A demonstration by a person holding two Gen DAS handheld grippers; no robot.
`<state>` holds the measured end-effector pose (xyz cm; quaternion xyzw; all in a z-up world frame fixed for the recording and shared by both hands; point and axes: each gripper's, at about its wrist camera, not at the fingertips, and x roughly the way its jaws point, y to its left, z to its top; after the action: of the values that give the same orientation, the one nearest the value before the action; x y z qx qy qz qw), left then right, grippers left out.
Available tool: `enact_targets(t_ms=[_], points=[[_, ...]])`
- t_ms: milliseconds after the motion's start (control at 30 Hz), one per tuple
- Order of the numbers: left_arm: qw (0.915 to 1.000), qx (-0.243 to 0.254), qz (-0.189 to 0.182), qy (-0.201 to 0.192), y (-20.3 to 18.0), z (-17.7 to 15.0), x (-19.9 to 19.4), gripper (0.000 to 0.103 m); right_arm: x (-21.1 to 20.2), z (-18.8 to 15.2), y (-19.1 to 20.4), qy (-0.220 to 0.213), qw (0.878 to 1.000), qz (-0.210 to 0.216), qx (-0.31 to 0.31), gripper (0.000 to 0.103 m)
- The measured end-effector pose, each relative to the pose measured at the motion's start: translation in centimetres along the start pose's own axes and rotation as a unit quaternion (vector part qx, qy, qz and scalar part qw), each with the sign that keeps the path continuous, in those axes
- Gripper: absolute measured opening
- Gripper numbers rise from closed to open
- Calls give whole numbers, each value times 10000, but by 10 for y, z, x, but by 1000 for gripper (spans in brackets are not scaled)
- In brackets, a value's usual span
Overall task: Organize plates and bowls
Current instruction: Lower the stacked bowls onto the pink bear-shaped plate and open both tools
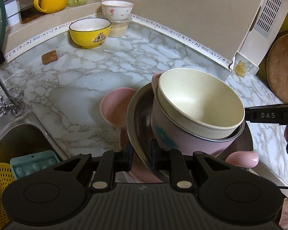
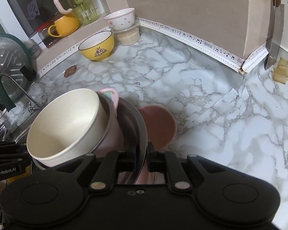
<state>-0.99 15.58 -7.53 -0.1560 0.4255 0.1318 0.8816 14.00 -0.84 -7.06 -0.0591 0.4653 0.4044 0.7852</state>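
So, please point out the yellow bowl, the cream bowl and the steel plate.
yellow bowl [image 1: 89, 36], left wrist view, outer front wall.
cream bowl [image 1: 199, 99], left wrist view, inner wall.
steel plate [image 2: 142, 132], right wrist view, rim.

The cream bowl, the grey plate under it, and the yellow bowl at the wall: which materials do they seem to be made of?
Cream bowl: probably matte plastic or wheat-straw composite, since its dull surface shows fine speckles. Grey plate: likely stainless steel, with a thin rim and mirror-like reflections. Yellow bowl: apparently glazed ceramic, glossy, with a dark rim line and a printed emblem.
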Motion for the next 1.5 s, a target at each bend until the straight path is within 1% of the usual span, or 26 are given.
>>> enact_targets(t_ms=[133, 333, 533, 567, 667, 733, 800, 867, 933, 967, 1000, 1033, 1100, 1133, 1167, 1233, 1333, 1367, 1400, 1500], points=[[9997, 122, 157, -107, -4, -4, 4, 17, 3, -6, 2, -64, 9999, -72, -56, 11], [9997, 190, 142, -69, -5, -5, 11, 17, 3, -7, 2, -188, 9995, -218, -132, 11], [9998, 161, 127, -4, -5, -5, 12, 17, 3, -9, 5, -170, 9993, -310, -129, 13], [9998, 157, 122, 26, -4, -4, 13, 17, 3, -10, 5, -156, 9993, -321, -122, 14], [9999, 82, 91, 86, 1, -3, 14, 17, 3, -11, 8, -115, 9991, -391, -112, 23], [9999, 86, 73, 82, 2, -4, 14, 17, 3, -12, 7, -112, 9989, -451, -65, 23], [9999, 92, 64, 82, 2, -4, 13, 17, 1, -14, 5, -111, 9988, -470, 27, 30], [9999, 101, 31, 53, 4, -4, 11, 18, -2, -16, 4, -139, 9988, -473, 80, 34], [10000, 81, 22, 37, 6, -4, 9, 20, -7, -17, 4, -203, 9985, -503, 87, 39], [10000, 52, 1, 24, 7, -3, 7, 24, -10, -18, 4, -234, 9984, -511, 96, 40], [10000, 35, -20, -3, 8, -3, 5, 30, -13, -19, 5, -259, 9984, -503, 95, 41], [10000, 28, -12, -38, 9, -3, 2, 34, -17, -20, 6, -289, 9983, -491, 80, 43], [9999, 64, -3, -153, 10, -4, -5, 54, -26, -23, 10, -376, 9980, -498, 43, 51], [9997, 83, 8, -222, 11, -5, -10, 57, -30, -24, 12, -424, 9978, -499, 22, 53], [9995, 103, 24, -289, 11, -6, -14, 59, -36, -26, 14, -491, 9976, -498, -1, 58], [9991, 163, 37, -396, 12, -7, -23, 59, -48, -28, 20, -626, 9967, -509, -82, 62], [9979, 251, 96, -586, 11, -9, -36, 59, -65, -34, 27, -858, 9950, -486, -181, 71], [9974, 286, 106, -652, 10, -10, -40, 62, -71, -37, 29, -934, 9942, -480, -217, 74], [9967, 320, 111, -733, 8, -10, -46, 67, -76, -39, 32, -1009, 9934, -481, -242, 78], [9951, 376, 55, -910, 2, -12, -59, 70, -87, -47, 41, -1168, 9911, -523, -375, 86]])
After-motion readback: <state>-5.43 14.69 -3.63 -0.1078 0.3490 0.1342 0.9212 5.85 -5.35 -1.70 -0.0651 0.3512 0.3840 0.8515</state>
